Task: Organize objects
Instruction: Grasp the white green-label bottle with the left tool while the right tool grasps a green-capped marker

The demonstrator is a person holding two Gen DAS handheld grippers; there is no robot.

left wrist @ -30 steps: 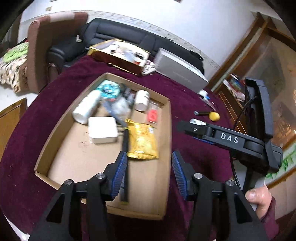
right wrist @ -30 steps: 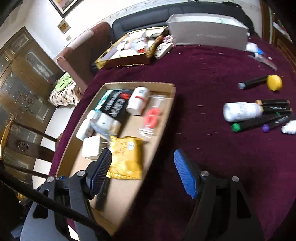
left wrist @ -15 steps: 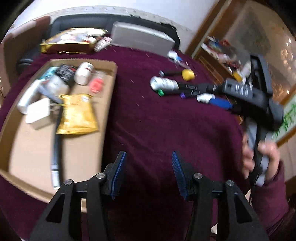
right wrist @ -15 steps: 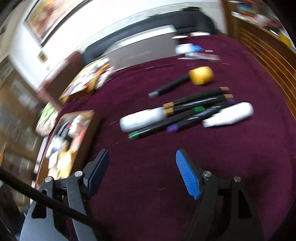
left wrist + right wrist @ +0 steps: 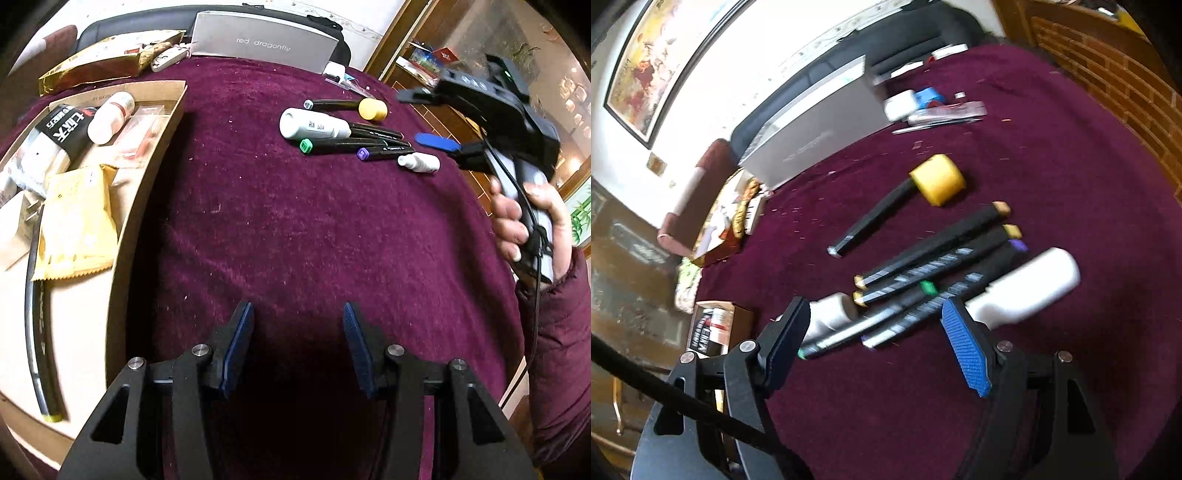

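Shallow cardboard tray point(image 5: 155, 155), at 9 o'clock in the left wrist view, plain brown walls, flat floor. It holds a yellow crinkled snack packet point(image 5: 77, 225) with serrated edge, a white round-shouldered bottle point(image 5: 109, 118) lying on its side, a black glossy pouch point(image 5: 64, 129) with white lettering, and a long thin black rod point(image 5: 37, 332) along its near-left side.

Table point(image 5: 295, 229), covered in deep maroon napped cloth flecked with pale lint.

Left tool point(image 5: 297, 332), at 6 o'clock, black frame, blue ribbed pads, jaws moderately apart, nothing between them, over bare cloth.

Loose group awaiting sorting, at 1 o'clock in the left wrist view, well apart from the tray:
- 1 white cylindrical bottle point(image 5: 314, 124), smooth plastic, on its side.
- A close row of black marker pens point(image 5: 369, 142), slim barrels, with green and purple end caps showing.
- 1 black-handled item with a yellow drum-shaped head point(image 5: 373, 109), beyond the pens.
- 1 small white dropper-shaped bottle point(image 5: 419, 161), at the right end.

Grey rectangular box point(image 5: 266, 44), matte, printed lettering, at 12 o'clock on the far edge.

Right tool point(image 5: 875, 332), black frame, blue textured pads, jaws wide, gripping nothing; in its own view the near ends of the pens and white bottle lie between the pads, contact not discernible. A hand point(image 5: 524, 221) in a maroon sleeve holds its grip at 3 o'clock.
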